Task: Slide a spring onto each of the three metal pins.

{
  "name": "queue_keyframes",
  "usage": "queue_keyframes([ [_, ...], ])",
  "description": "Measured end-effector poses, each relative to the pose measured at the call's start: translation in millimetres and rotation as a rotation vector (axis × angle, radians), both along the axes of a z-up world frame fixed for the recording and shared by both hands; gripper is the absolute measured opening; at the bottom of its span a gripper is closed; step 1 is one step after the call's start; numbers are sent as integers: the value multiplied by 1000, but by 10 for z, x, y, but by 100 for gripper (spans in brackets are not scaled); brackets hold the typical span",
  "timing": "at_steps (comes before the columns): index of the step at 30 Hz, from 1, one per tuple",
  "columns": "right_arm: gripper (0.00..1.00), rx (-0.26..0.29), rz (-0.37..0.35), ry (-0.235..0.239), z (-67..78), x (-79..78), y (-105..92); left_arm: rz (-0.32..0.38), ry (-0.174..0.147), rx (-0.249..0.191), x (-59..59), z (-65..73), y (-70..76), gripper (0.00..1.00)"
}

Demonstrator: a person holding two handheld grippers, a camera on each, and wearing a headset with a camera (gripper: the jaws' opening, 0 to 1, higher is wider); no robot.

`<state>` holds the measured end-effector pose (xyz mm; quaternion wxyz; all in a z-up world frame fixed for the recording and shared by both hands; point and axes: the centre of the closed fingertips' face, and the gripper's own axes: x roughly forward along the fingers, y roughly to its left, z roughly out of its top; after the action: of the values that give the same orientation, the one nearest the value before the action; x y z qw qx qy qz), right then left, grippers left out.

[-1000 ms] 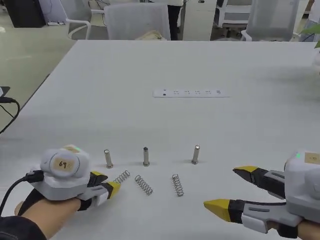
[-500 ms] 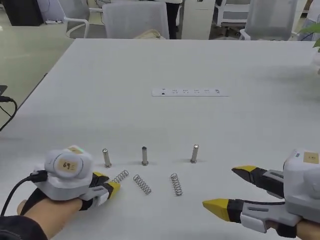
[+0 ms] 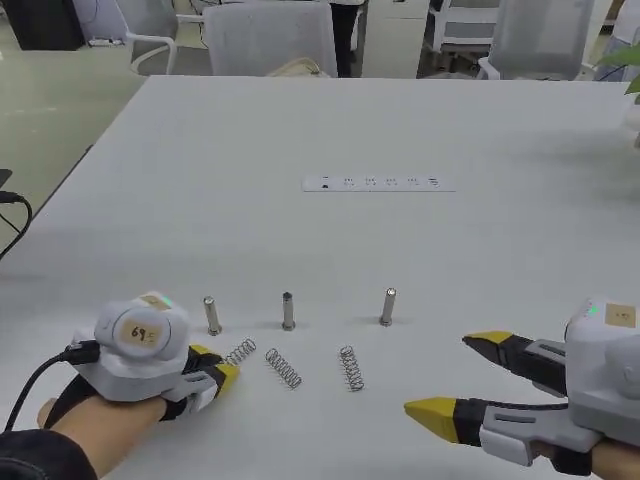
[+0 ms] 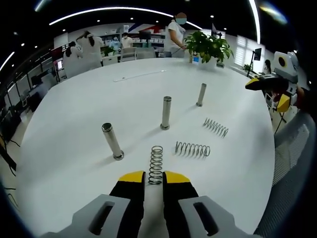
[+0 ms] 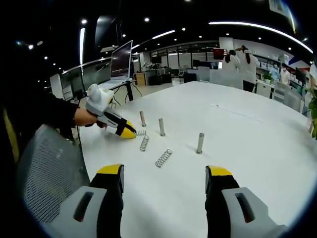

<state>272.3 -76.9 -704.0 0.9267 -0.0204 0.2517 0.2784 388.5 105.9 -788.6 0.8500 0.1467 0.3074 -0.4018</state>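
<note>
Little has moved since a second ago: the left tongs (image 3: pixel 222 375) have rolled slightly in the hand, while their yellow tips stay at the near end of the left spring (image 3: pixel 241 352). The right tongs (image 3: pixel 440 375) hover where they were.

In the left gripper view the left tongs (image 4: pixel 153 177) are drawn almost together, leaving a narrow gap. The near end of that spring (image 4: pixel 156 164) sits right at the gap, lying flat on the white counter (image 3: pixel 300 130); I cannot tell whether it is pinched. The right tongs (image 5: pixel 164 171) are released, spread wide and empty, held well to the right of the work.

Three metal pins stand upright in a row: the left pin (image 3: pixel 211 315), the middle pin (image 3: pixel 288 311) and the right pin (image 3: pixel 388 307). All three are bare. The middle spring (image 3: pixel 284 368) and the right spring (image 3: pixel 351 368) lie loose just in front of the pins, apart from each other. A power strip (image 3: pixel 378 183) lies farther back on the counter.
</note>
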Motion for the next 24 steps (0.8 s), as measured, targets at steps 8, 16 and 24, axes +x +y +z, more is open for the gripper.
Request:
queue_keyframes([
  [8, 66, 0, 4, -1, 2, -3, 18, -16, -14, 14, -3, 3, 18, 3],
  [16, 65, 2, 7, -1, 5, -1, 21, -36, -33, 13, -20, 53, 21, 3],
  [24, 64, 6, 10, -12, 39, 12, 28, -38, -41, -5, -47, 139, 69, 2],
])
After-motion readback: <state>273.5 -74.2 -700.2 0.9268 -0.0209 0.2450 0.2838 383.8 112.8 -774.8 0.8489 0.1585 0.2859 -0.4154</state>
